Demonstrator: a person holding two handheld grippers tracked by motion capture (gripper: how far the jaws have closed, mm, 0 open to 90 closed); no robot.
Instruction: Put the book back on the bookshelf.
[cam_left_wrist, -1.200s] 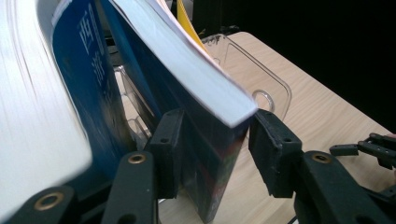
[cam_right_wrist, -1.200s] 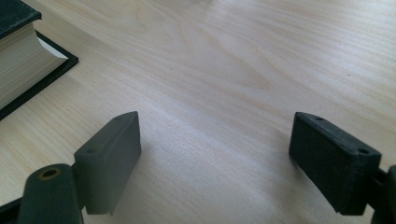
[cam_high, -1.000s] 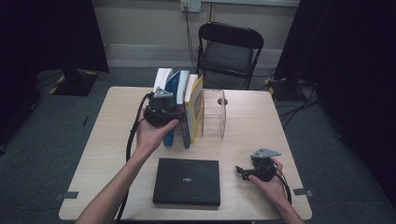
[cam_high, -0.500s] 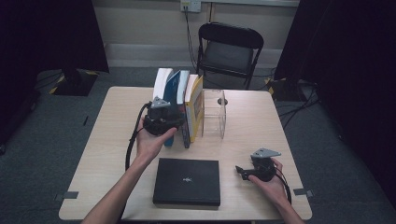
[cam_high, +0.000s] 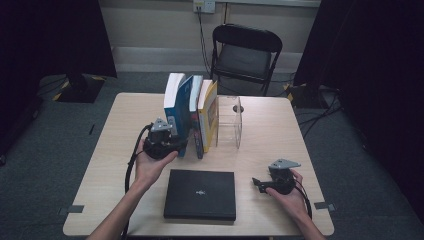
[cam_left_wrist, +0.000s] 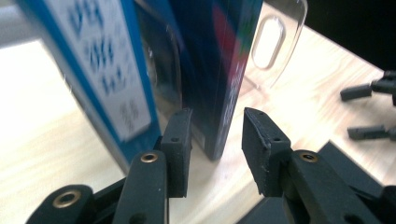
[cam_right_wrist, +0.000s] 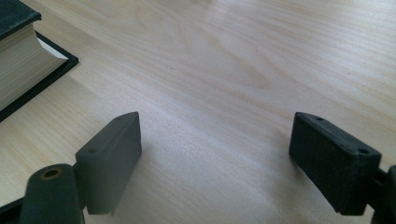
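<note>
Left gripper (cam_high: 181, 146) drawn back toward the person from the blue book (cam_high: 183, 112), jaws apart astride its spine, right gripper (cam_high: 256, 183) unmoved, jaws wide open over table (cam_high: 300, 145).

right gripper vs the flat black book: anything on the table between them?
Nothing: in the high view, bare tabletop separates the right gripper from the black book. The right gripper view shows plain wood there too.
</note>
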